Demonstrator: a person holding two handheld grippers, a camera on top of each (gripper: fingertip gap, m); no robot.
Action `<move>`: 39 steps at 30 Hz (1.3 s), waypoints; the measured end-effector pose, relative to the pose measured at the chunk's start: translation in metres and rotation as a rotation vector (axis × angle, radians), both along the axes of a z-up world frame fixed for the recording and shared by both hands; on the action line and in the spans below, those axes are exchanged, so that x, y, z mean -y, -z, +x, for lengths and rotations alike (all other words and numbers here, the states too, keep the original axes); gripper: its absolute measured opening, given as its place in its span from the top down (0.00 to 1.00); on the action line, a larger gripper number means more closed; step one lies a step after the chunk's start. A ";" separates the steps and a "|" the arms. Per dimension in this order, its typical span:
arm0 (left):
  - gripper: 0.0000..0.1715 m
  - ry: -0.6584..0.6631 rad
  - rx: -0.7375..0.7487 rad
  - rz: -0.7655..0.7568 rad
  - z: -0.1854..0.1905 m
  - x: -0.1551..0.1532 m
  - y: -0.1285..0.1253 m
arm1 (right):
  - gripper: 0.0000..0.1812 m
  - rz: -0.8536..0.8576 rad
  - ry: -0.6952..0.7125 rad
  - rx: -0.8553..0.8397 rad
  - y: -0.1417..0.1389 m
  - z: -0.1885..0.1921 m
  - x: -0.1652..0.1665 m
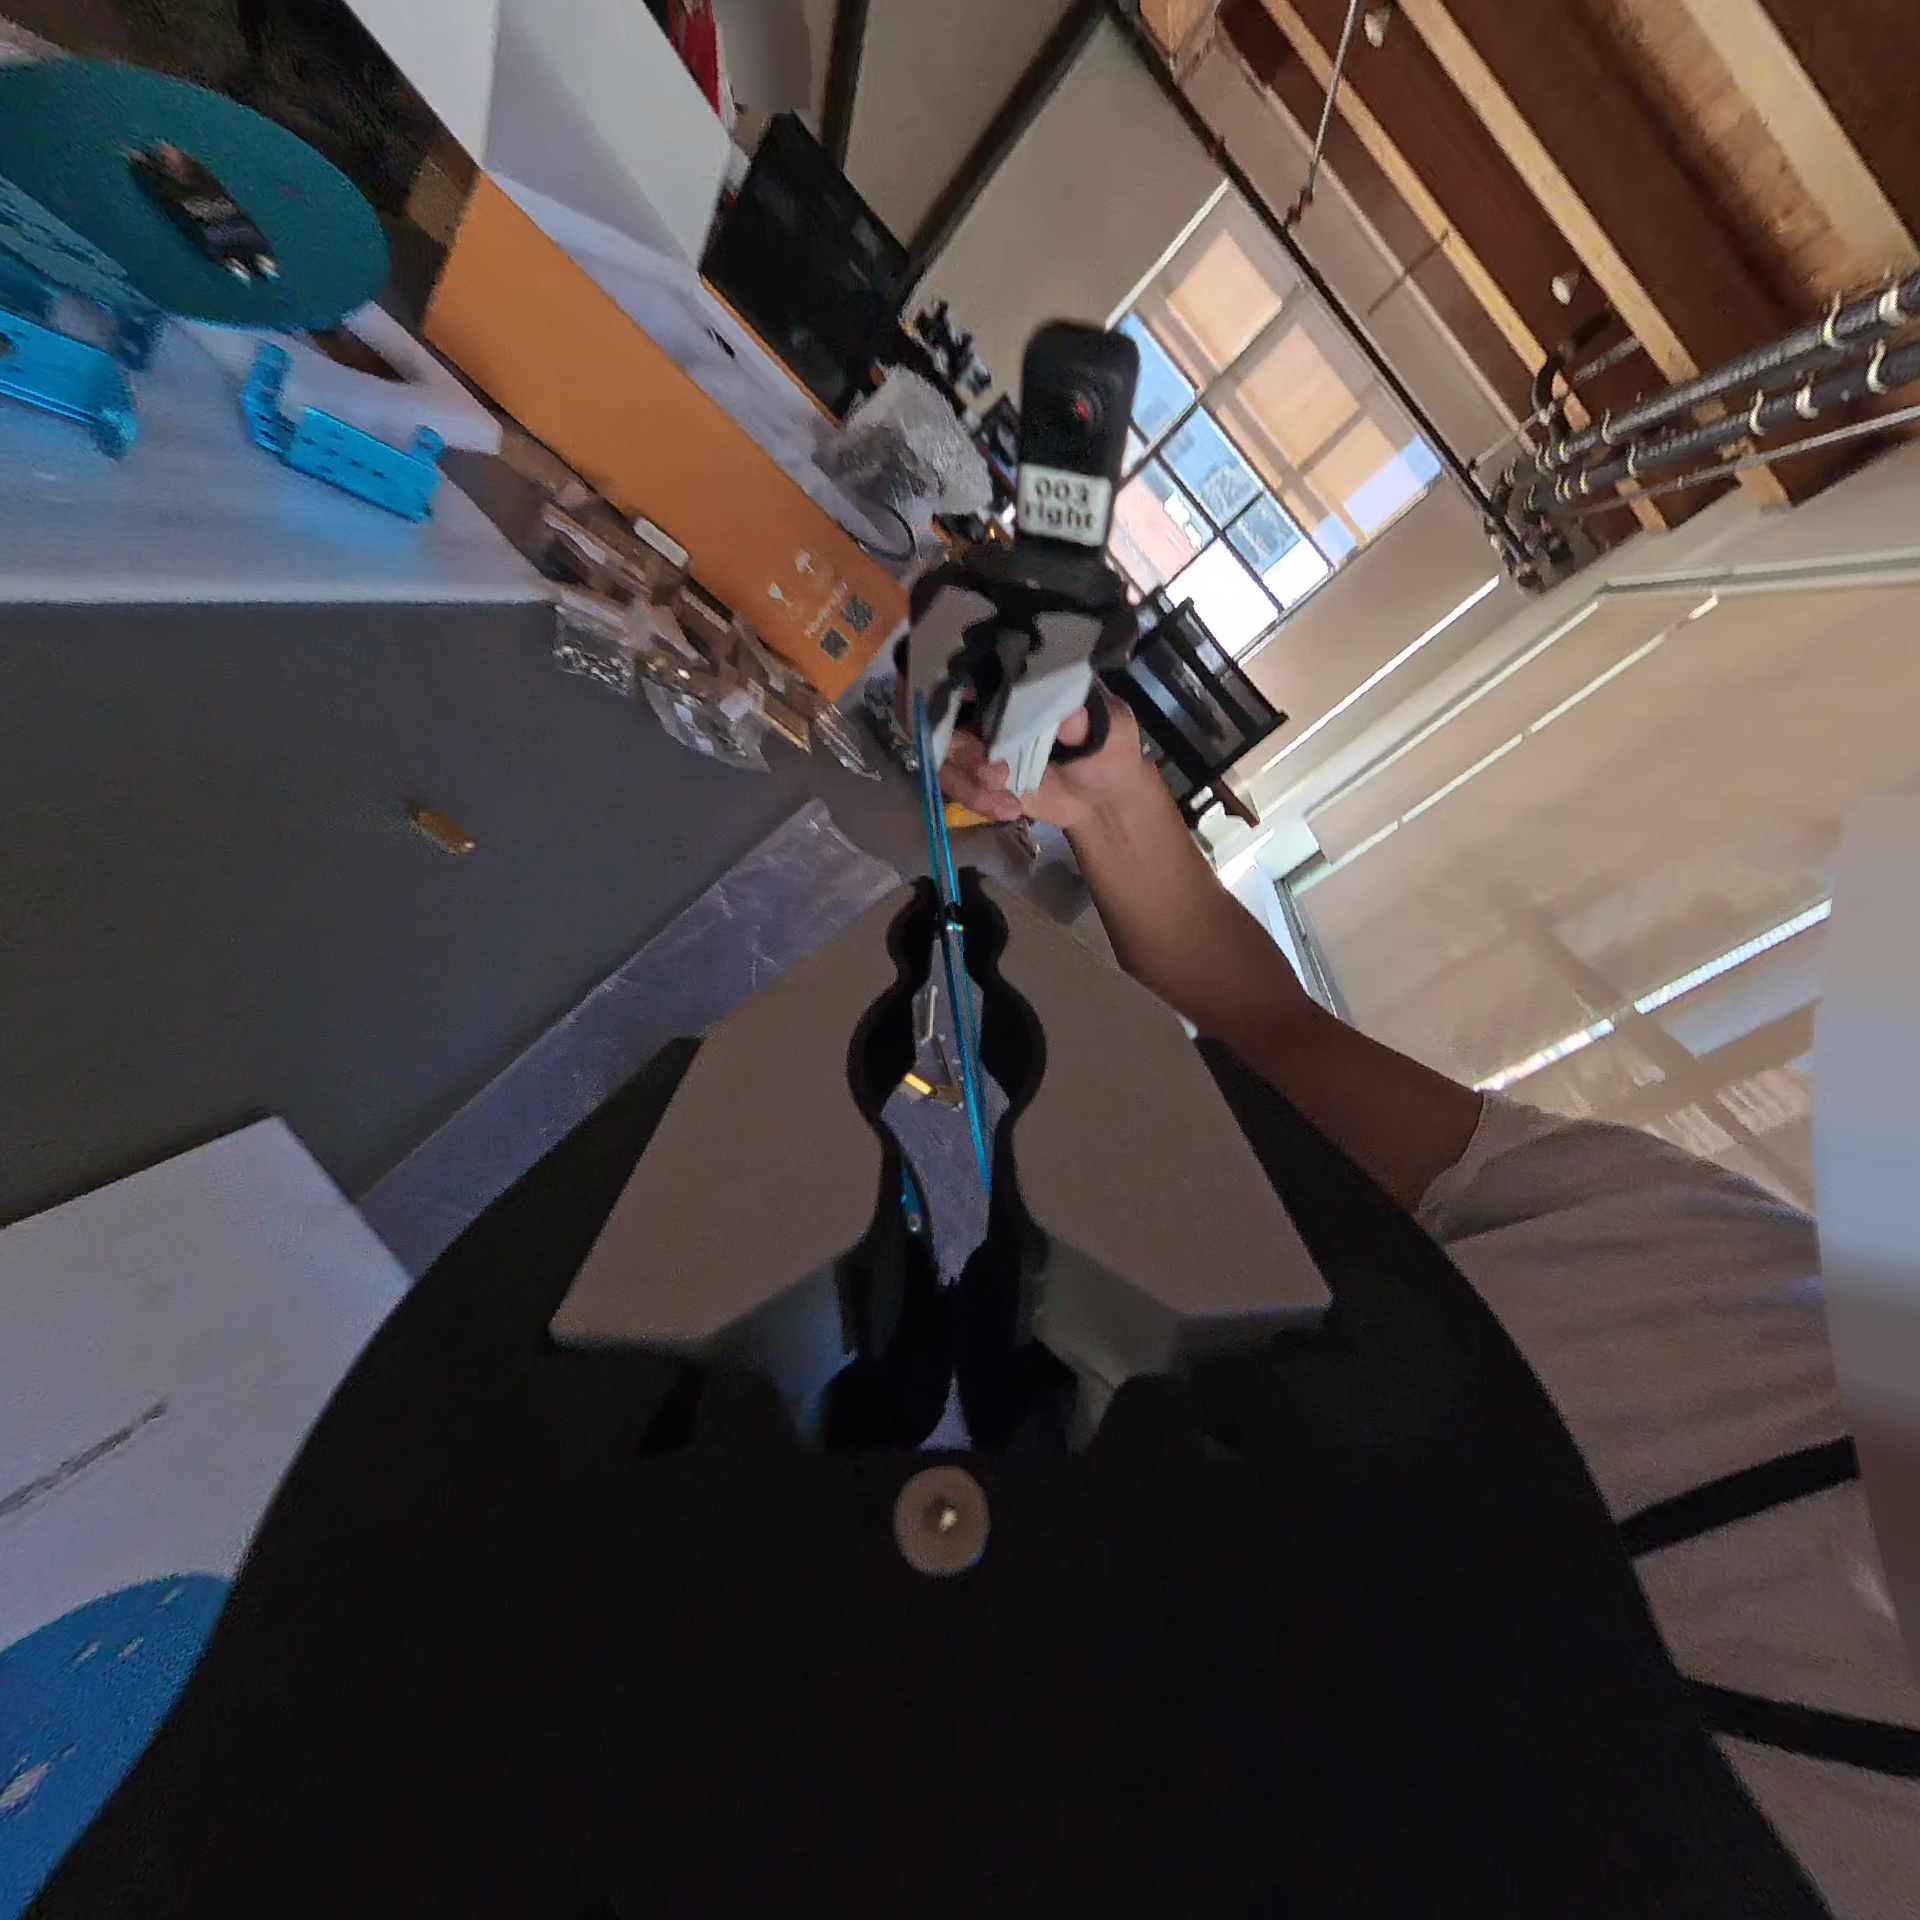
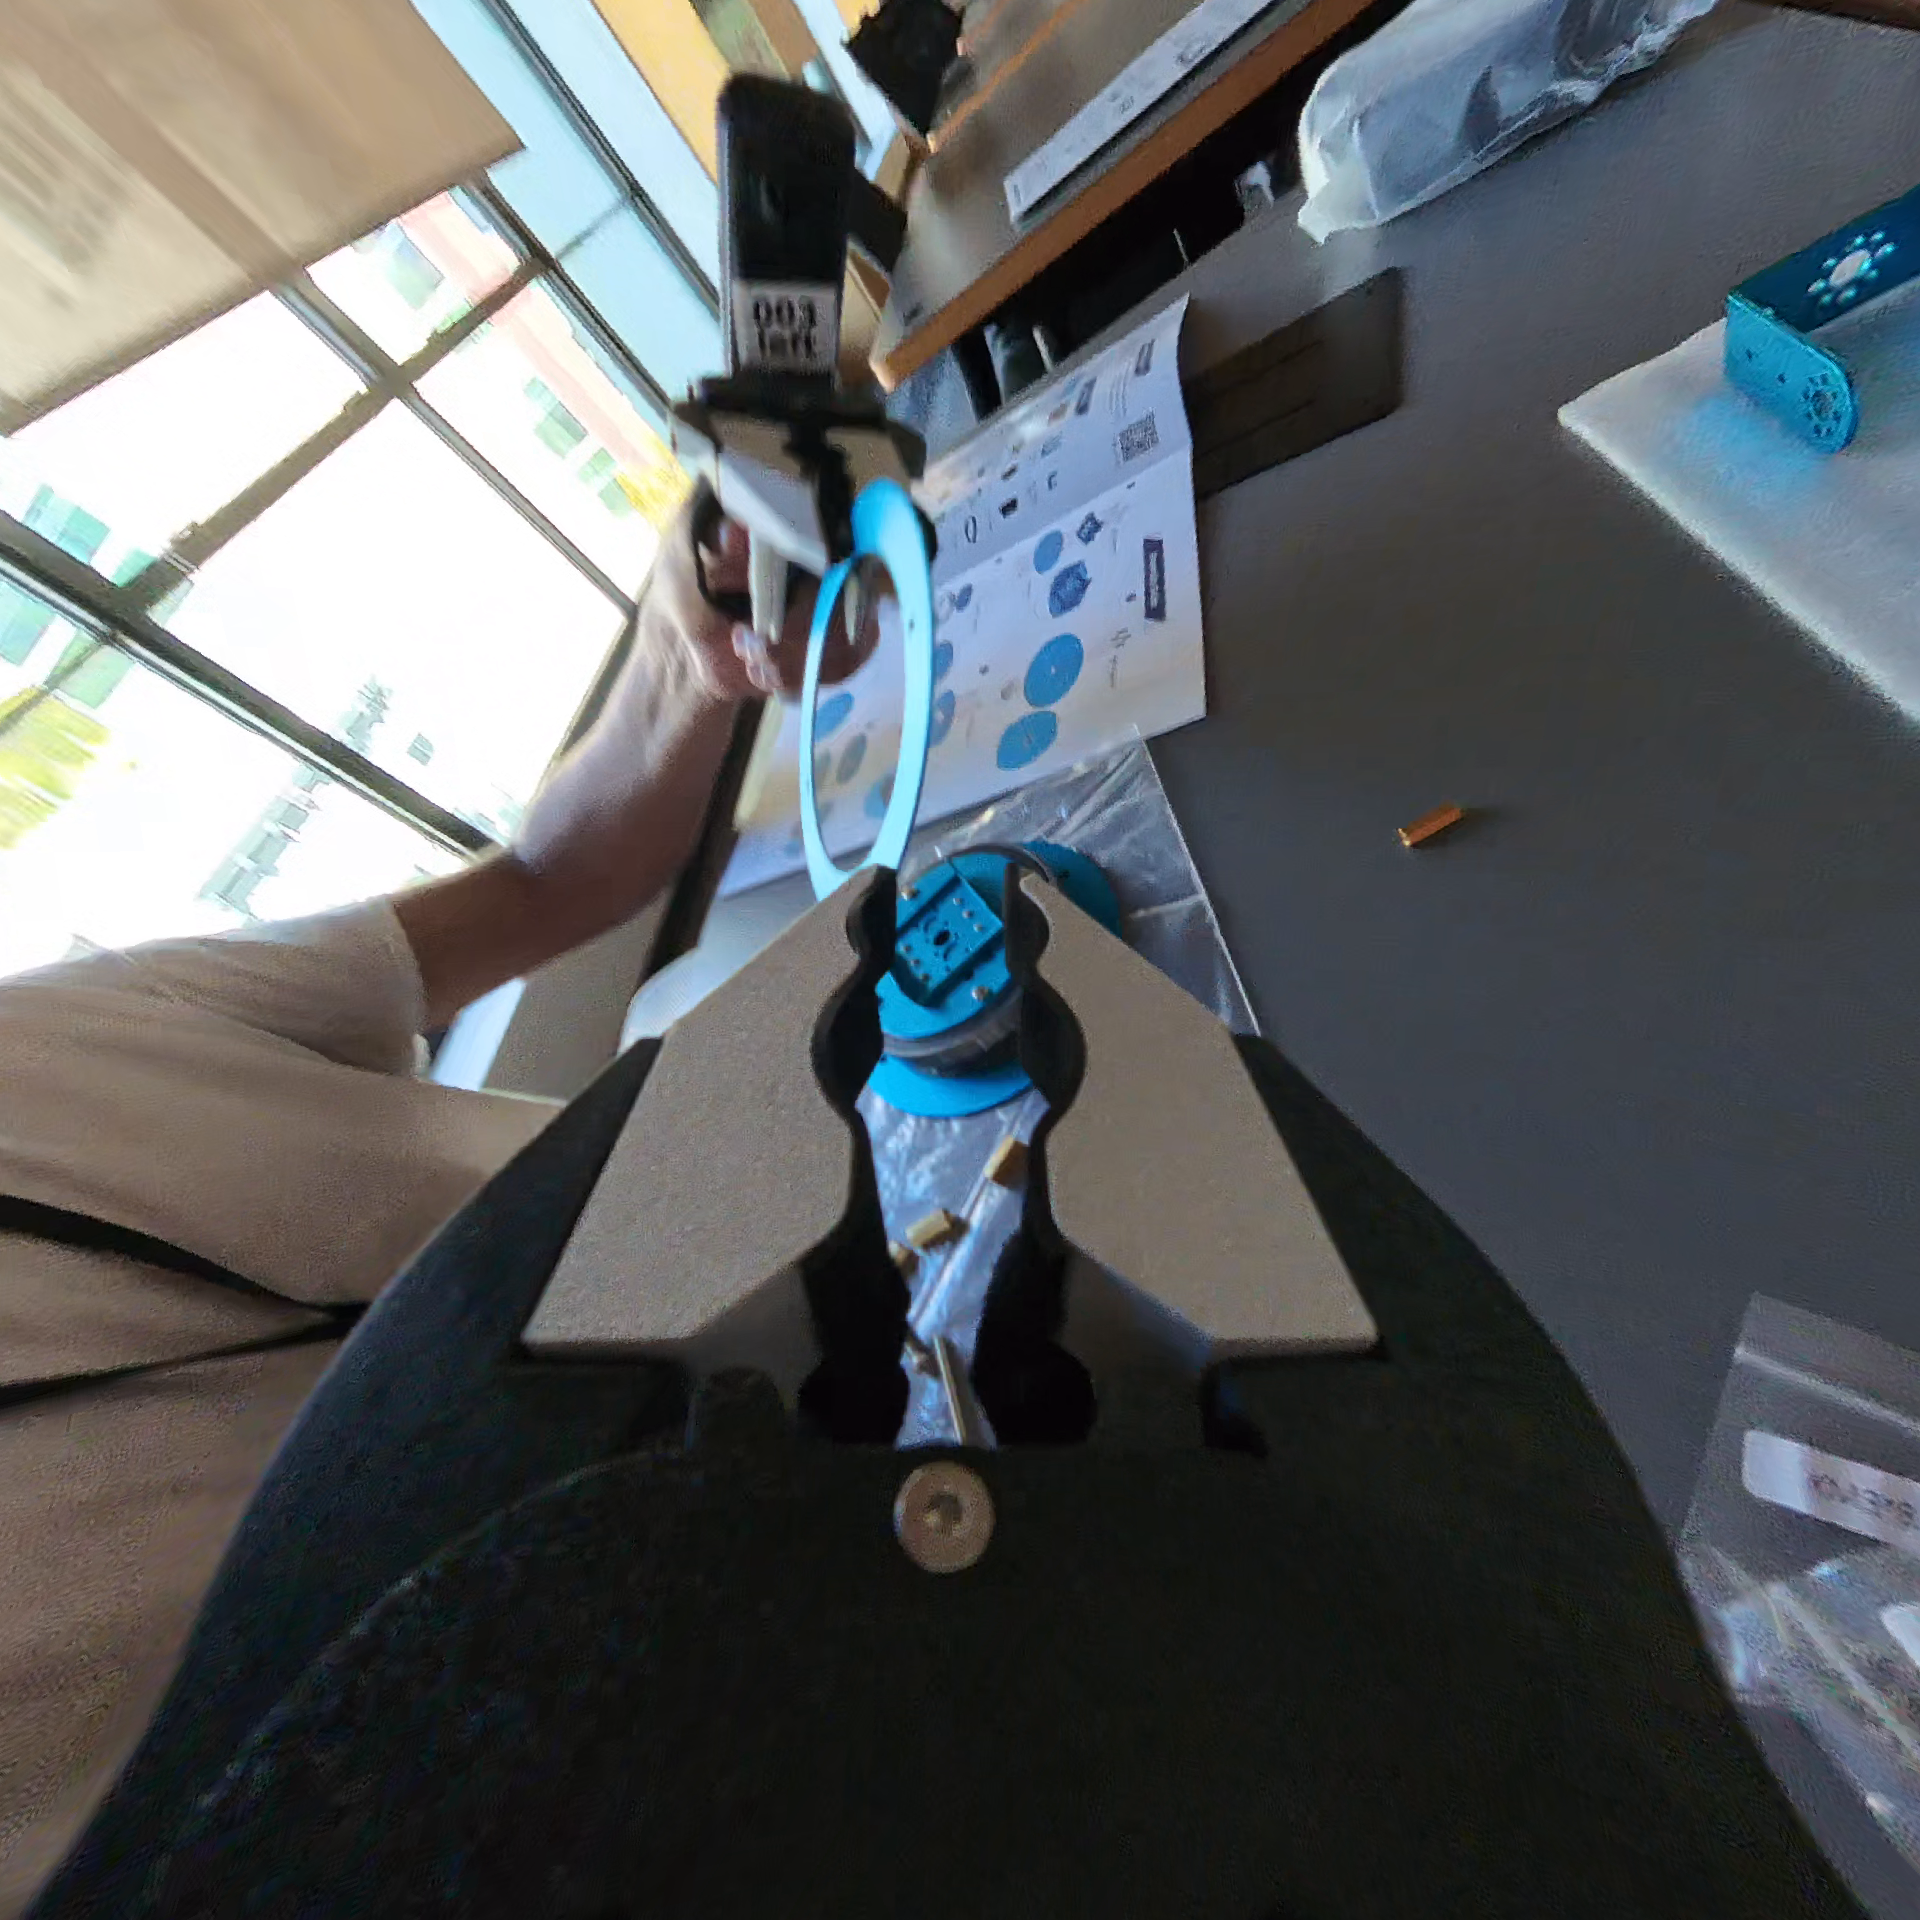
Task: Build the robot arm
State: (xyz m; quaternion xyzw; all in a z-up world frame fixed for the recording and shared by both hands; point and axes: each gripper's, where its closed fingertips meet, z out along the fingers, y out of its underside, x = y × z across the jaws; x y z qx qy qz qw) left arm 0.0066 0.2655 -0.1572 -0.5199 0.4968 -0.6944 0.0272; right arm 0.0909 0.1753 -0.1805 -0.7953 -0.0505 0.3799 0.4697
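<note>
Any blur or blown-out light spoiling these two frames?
Left wrist view: bench edges smear with motion blur, yet the blue ring in the left gripper stays readable. Right wrist view: the window is blown out, and the far gripper is blurred.

Grey counter [image 2: 1455, 987] bears a printed leaflet [image 2: 1081, 582] at 12 o'clock, clear plastic sheet [image 2: 1153, 831] centrally, brass standoff [image 2: 1432, 829] at 3 o'clock.
</note>
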 end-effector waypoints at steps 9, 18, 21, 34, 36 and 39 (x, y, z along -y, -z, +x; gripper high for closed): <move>0.98 -0.119 0.015 -0.083 -0.015 -0.045 0.005 | 0.95 -0.145 -0.186 0.574 0.088 -0.033 0.097; 0.98 -0.019 0.016 -0.040 -0.001 -0.003 -0.005 | 0.91 -0.110 -0.193 0.693 0.114 -0.020 0.106; 0.98 -0.011 -0.017 -0.006 0.006 0.010 -0.003 | 0.98 -0.117 -0.208 0.763 0.119 -0.021 0.104; 0.98 -0.123 -0.203 0.022 0.061 0.032 0.031 | 0.99 0.032 -0.195 1.964 0.045 0.009 0.059; 0.99 -0.118 -0.218 0.044 0.068 0.035 0.034 | 0.99 -0.142 -0.251 1.815 0.054 0.012 0.056; 0.99 -0.133 -0.217 0.110 0.078 0.035 0.033 | 0.99 -0.388 -0.288 1.420 0.060 0.005 0.055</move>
